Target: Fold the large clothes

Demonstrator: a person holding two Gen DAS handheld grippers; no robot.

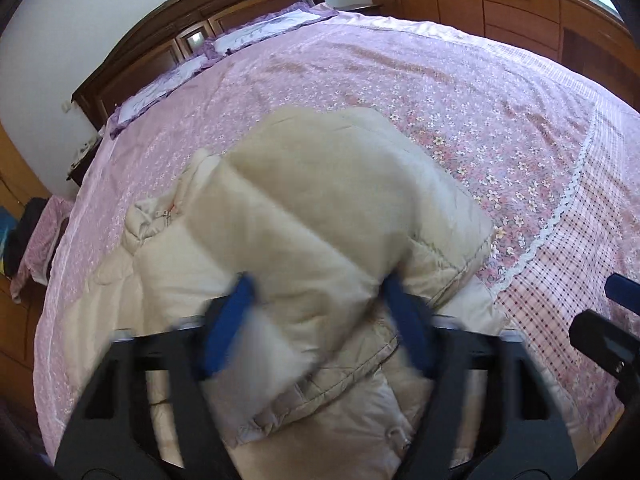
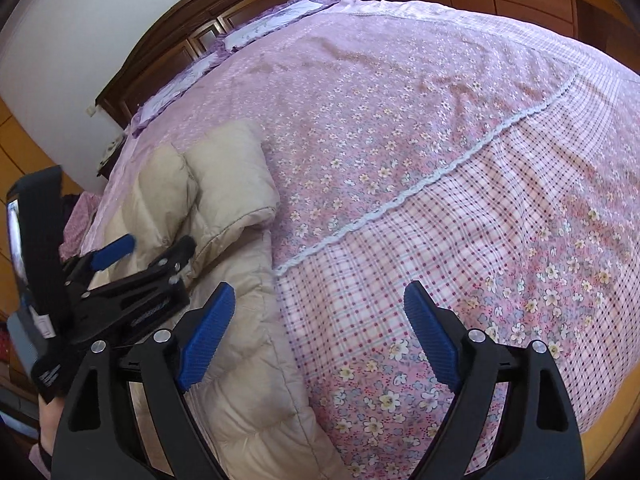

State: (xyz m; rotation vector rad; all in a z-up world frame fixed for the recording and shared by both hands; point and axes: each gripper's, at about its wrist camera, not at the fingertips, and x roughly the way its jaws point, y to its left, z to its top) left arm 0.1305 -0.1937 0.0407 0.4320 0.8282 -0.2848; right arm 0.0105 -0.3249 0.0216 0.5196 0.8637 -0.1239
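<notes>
A cream quilted puffer jacket (image 1: 320, 216) lies on the pink floral bedspread (image 1: 440, 92), partly folded over itself. My left gripper (image 1: 320, 292) is open, its blue pads on either side of a puffy fold of the jacket. The view is motion-blurred. In the right wrist view the jacket (image 2: 224, 208) lies at the left, with the left gripper (image 2: 144, 256) over it. My right gripper (image 2: 320, 300) is open and empty above the checked part of the bedspread (image 2: 440, 220), just right of the jacket's edge.
A dark wooden headboard (image 1: 192, 24) and purple pillows (image 1: 256, 32) are at the far end. Wooden drawers (image 1: 500, 4) stand at the back right. Clothes (image 1: 32, 240) hang off the bed's left side. A white lace strip (image 2: 420, 184) crosses the bedspread.
</notes>
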